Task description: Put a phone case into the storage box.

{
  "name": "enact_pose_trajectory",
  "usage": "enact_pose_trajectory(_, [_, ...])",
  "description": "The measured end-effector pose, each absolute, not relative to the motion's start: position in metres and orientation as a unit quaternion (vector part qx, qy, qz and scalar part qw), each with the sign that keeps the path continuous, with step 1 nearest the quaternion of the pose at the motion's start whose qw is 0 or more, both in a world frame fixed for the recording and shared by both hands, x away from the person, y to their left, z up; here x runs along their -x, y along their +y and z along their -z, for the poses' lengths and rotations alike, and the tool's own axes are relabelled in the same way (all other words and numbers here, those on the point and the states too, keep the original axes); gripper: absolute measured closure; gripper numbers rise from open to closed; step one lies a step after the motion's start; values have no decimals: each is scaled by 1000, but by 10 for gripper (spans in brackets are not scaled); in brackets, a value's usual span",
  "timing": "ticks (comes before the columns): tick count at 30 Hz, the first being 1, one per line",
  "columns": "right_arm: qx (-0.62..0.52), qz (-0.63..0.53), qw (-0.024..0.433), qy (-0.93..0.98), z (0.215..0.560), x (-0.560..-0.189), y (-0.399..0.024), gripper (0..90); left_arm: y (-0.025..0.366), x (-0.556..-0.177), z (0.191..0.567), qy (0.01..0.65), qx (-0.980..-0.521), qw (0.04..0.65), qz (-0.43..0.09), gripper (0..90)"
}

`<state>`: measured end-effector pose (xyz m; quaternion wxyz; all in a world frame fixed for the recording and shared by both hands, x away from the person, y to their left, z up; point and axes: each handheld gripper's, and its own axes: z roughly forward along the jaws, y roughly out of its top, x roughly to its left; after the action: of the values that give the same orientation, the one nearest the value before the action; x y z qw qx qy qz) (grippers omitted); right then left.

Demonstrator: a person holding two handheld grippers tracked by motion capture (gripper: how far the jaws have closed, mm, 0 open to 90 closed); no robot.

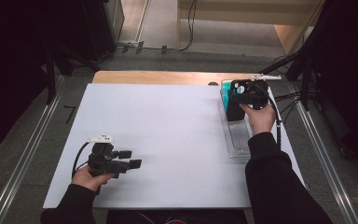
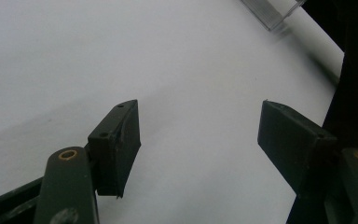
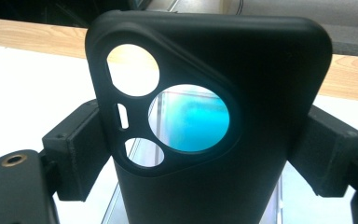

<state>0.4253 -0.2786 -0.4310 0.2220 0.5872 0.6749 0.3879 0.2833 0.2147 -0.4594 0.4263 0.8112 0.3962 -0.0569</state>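
Note:
My right gripper (image 1: 237,96) is shut on a black phone case (image 1: 234,112), held upright over the far end of a clear plastic tray (image 1: 238,140) at the table's right side. In the right gripper view the case (image 3: 261,93) stands between the two pads (image 3: 81,149), which press on its sides; its camera cut-outs face me. A teal object (image 1: 223,93) sits at the tray's far end and shows through the big cut-out as teal object (image 3: 191,121). My left gripper (image 1: 131,158) rests low at the near left of the white table (image 1: 168,126), open, its jaws (image 2: 200,135) apart with nothing between them.
A wooden strip (image 1: 158,77) runs along the table's far edge. Metal rails and cables lie on the floor to both sides. A corner of the clear tray (image 2: 272,11) shows far off in the left gripper view.

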Motion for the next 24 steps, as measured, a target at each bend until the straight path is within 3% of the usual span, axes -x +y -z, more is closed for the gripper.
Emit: enact_pose_trajectory(24, [-610,-368,235,662,445,-470,-266,130,214,-285,460,393,-812,427,59,303])
